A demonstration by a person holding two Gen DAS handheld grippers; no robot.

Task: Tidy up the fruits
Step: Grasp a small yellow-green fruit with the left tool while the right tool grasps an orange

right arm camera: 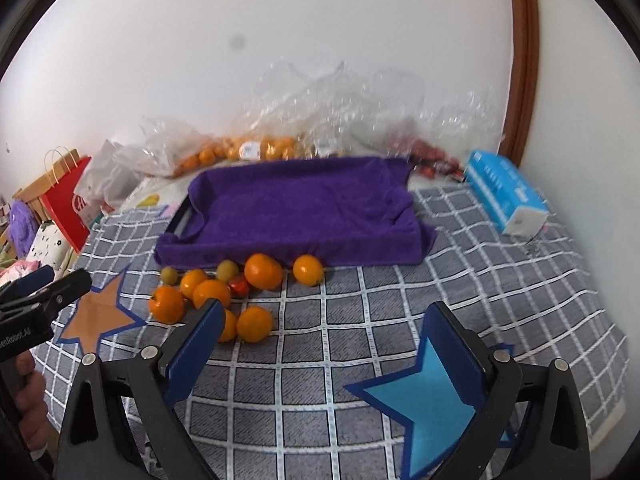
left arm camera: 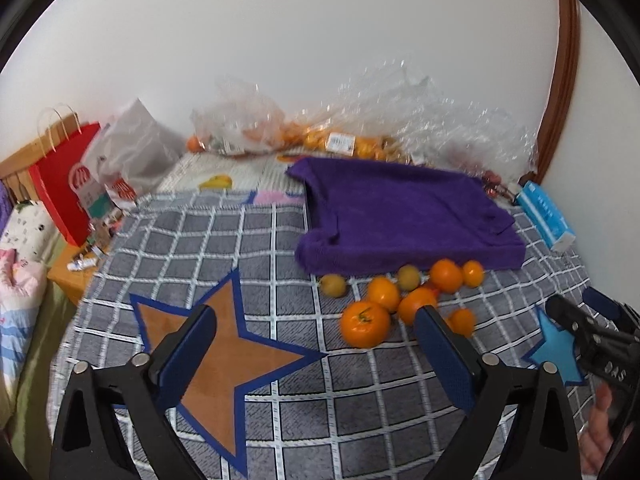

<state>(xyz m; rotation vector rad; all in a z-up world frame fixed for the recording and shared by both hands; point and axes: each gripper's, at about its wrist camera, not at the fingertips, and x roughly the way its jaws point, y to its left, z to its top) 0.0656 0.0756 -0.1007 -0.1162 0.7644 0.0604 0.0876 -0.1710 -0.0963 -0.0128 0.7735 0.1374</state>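
Note:
Several loose oranges (left arm camera: 365, 323) (right arm camera: 263, 271), two yellow-green fruits (left arm camera: 333, 285) (right arm camera: 227, 269) and a small red fruit (right arm camera: 240, 285) lie in a cluster on the checked cloth, just in front of a tray lined with a purple towel (left arm camera: 404, 216) (right arm camera: 296, 208). The tray holds nothing. My left gripper (left arm camera: 316, 356) is open and empty, above the orange star (left arm camera: 224, 356), left of the fruit. My right gripper (right arm camera: 324, 356) is open and empty, above the blue star (right arm camera: 428, 404), right of the fruit.
Clear plastic bags of oranges (left arm camera: 320, 136) (right arm camera: 256, 148) lie along the wall behind the tray. A blue tissue box (left arm camera: 546, 212) (right arm camera: 506, 196) lies at the right. A red paper bag (left arm camera: 68, 184) (right arm camera: 66, 200) stands at the left edge.

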